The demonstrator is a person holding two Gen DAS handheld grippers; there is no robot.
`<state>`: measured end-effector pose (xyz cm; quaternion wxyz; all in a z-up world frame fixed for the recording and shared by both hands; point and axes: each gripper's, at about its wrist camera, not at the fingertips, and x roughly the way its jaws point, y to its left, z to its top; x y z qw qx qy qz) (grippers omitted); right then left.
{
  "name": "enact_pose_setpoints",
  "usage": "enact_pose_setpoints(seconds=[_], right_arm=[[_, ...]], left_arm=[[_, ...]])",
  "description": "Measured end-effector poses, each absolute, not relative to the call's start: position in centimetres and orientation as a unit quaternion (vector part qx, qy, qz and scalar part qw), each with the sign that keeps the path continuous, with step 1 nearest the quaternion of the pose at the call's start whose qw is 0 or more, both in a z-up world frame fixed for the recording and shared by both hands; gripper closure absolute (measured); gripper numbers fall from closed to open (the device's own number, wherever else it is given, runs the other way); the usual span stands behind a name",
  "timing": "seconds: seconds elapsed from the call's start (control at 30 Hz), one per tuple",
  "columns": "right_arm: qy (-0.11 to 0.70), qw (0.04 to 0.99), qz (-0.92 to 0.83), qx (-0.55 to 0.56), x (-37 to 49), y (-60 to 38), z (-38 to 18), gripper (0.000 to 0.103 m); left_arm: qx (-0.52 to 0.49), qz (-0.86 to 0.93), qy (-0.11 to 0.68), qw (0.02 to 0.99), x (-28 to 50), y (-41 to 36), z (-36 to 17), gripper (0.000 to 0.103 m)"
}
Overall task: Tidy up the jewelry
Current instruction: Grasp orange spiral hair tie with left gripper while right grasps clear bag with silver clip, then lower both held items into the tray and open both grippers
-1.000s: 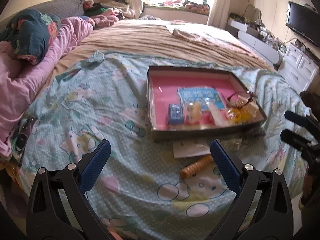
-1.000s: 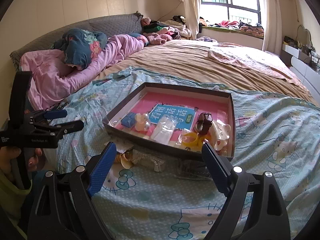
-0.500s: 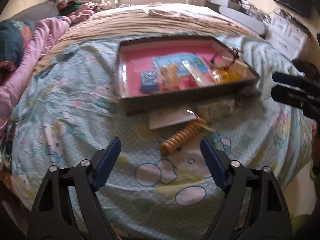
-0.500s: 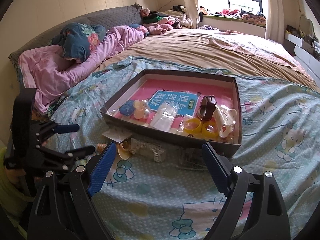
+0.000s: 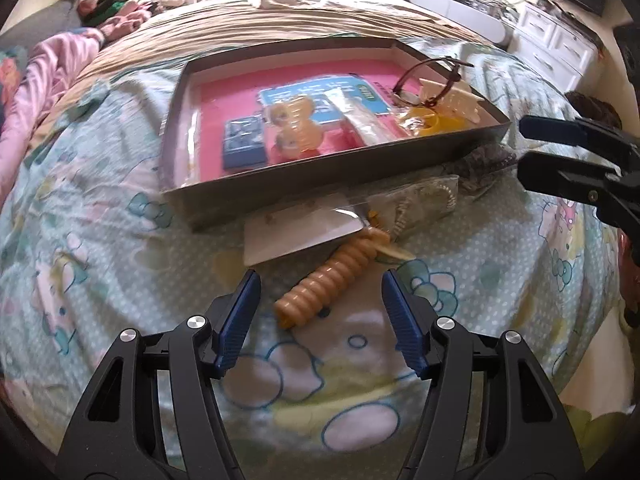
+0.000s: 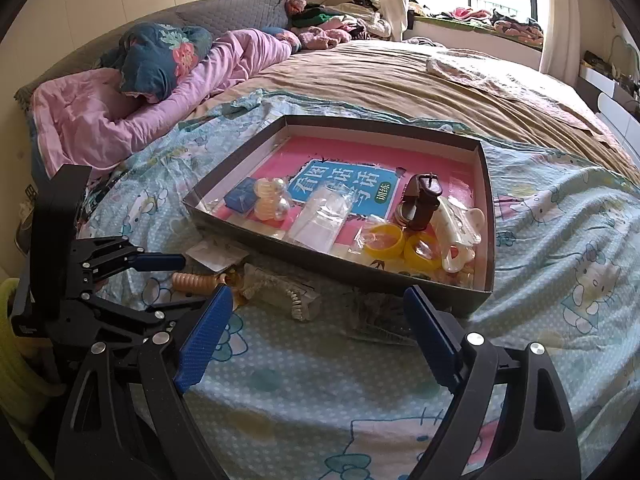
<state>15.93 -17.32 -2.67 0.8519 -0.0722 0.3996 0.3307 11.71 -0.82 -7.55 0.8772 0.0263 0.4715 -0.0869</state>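
Note:
An orange coiled hair tie (image 5: 332, 280) lies on the bedspread in front of a dark tray (image 5: 340, 168) with a pink floor. My left gripper (image 5: 320, 312) hangs low over it. The jaws are closing with the near end of the coil between them, and the pads (image 5: 240, 320) stand clear of it. In the right wrist view the same coil (image 6: 192, 282) shows between the left gripper's fingers (image 6: 180, 282). My right gripper (image 6: 318, 300) is open and holds nothing, above a clear bag of beads (image 6: 280, 296) and a dark mesh bag (image 6: 376, 312) by the tray's front wall (image 6: 340, 256).
The tray holds a blue box (image 6: 240, 198), pearl ties (image 6: 272, 200), clear bags, yellow bangles (image 6: 384, 242), a brown watch (image 6: 422, 200) and a white claw clip (image 6: 456, 232). A white card (image 5: 296, 232) lies beside the coil. Pink bedding (image 6: 120, 120) is piled at the left.
My left gripper has come down and forward onto the orange coil, and its jaws have narrowed around it. The right gripper has sunk a little towards the tray's front.

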Motion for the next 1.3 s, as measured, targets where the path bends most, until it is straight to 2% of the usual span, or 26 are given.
enact_pose_setpoints(seconds=[0.03,0.13,0.33,0.53,0.57,0.6,0.63,0.7,0.77,0.93,1.0,1.3], right_arm=[[0.4,0.851,0.331,-0.073,16.1,-17.2,-2.7,0.017],[0.405,0.848,0.335,-0.074,16.3,-17.0,-2.9,0.017],[0.415,0.838,0.344,-0.092,16.7,-15.8,-3.7,0.017],[0.426,0.828,0.35,-0.104,16.8,-14.1,-4.8,0.02],[0.427,0.827,0.35,-0.104,16.7,-13.8,-4.9,0.02],[0.429,0.826,0.351,-0.103,16.7,-13.5,-5.1,0.02],[0.433,0.824,0.35,-0.103,16.7,-13.2,-5.4,0.02],[0.437,0.823,0.345,-0.11,16.5,-12.5,-5.8,0.02],[0.444,0.824,0.332,-0.116,16.6,-11.8,-6.6,0.021],[0.469,0.822,0.309,-0.093,17.4,-10.7,-8.9,0.027],[0.456,0.83,0.305,-0.097,17.2,-10.6,-8.9,0.036],[0.44,0.837,0.321,-0.054,16.5,-13.3,-7.1,0.038]], left_arm=[[0.03,-0.089,0.471,0.877,11.8,-1.0,-7.6,0.059],[0.053,-0.088,0.471,0.876,11.9,-1.7,-8.0,0.068],[0.054,-0.088,0.471,0.876,11.5,-1.7,-7.7,0.071],[0.015,-0.065,0.462,0.884,10.6,0.5,-6.1,0.072],[0.009,-0.063,0.456,0.887,10.3,0.9,-5.7,0.077],[0.005,-0.059,0.451,0.89,10.1,1.3,-5.3,0.077],[0.001,-0.057,0.447,0.893,10.0,1.5,-4.9,0.083],[-0.003,-0.056,0.445,0.894,9.9,1.8,-4.8,0.084],[-0.008,-0.054,0.447,0.893,10.0,2.1,-4.8,0.092],[-0.019,-0.065,0.441,0.895,9.9,2.5,-4.2,0.092],[-0.024,-0.068,0.439,0.896,9.8,2.6,-4.0,0.092],[-0.039,-0.077,0.41,0.908,9.2,2.8,-2.1,0.092]])
